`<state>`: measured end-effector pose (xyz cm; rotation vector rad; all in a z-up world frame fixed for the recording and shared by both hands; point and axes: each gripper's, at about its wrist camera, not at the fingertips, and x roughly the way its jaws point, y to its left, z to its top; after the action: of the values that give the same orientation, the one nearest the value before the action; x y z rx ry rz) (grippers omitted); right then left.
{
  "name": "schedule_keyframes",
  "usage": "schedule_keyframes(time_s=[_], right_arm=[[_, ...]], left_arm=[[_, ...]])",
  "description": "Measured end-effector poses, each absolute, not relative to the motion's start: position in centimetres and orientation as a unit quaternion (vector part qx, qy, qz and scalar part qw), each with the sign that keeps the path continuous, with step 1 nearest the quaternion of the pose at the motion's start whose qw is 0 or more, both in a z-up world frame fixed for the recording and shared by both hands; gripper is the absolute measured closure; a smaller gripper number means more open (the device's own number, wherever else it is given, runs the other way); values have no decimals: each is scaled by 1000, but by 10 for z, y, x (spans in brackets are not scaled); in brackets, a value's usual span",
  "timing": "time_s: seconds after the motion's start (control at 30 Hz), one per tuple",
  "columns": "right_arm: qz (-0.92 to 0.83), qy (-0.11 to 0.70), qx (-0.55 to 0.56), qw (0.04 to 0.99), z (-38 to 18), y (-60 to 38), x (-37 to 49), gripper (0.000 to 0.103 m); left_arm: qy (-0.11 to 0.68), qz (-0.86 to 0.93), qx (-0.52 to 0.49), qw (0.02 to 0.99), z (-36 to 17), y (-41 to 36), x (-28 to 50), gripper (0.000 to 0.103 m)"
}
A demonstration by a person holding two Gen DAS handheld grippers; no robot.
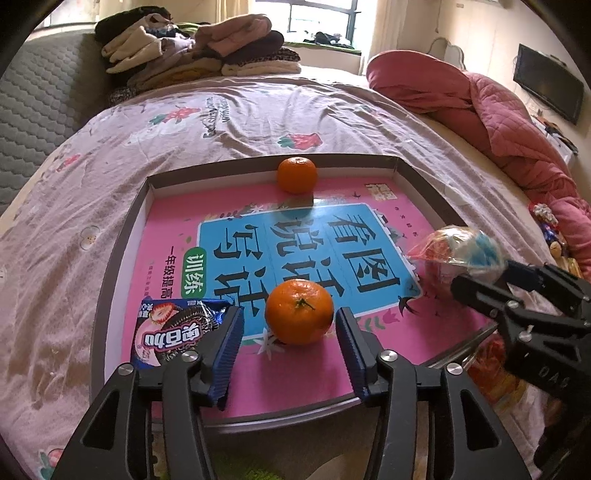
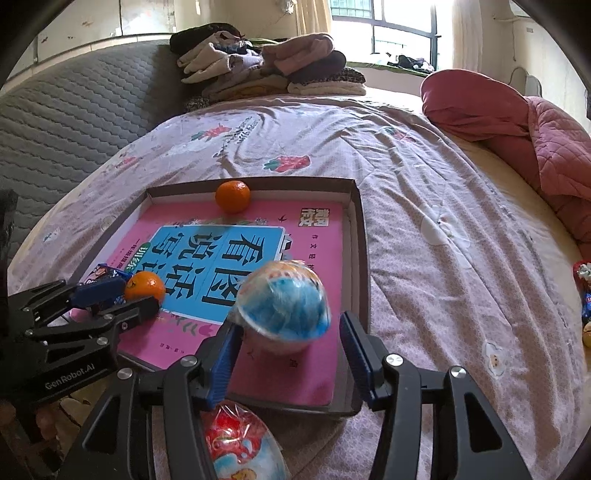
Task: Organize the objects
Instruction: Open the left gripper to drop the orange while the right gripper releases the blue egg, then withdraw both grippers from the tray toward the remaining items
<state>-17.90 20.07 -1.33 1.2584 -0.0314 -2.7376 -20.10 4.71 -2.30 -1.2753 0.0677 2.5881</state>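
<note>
- left gripper (image 1: 290, 328) open, pads clear of orange (image 1: 299, 311)
- right gripper (image 2: 288, 341) open around wrapped ball (image 2: 284, 308)
- cookie pack (image 1: 173, 332) in tray's (image 1: 122, 236) near-left corner; second orange (image 1: 297, 174) at far edge

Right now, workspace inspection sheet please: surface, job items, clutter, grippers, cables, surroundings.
Surface: bed sheet, wrinkled; shallow box with pink book inside.
Job's things: near orange, far orange, cookie packet, wrapped ball toy, all in the box.
Clutter: wrapped snack outside the box.
Grippers: left gripper open around near orange; right gripper open around the toy.
Cables: nothing seen.
Surroundings: folded clothes, red quilt, window.
</note>
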Motion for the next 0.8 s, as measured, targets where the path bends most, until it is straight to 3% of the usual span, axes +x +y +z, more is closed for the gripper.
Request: schedule_keyframes(time_s=[0.8], right_arm=[[-919,-14,385,82,3,200,-155,48]], left_arm=[[18,900,-418,123,-8,29,-181,41]])
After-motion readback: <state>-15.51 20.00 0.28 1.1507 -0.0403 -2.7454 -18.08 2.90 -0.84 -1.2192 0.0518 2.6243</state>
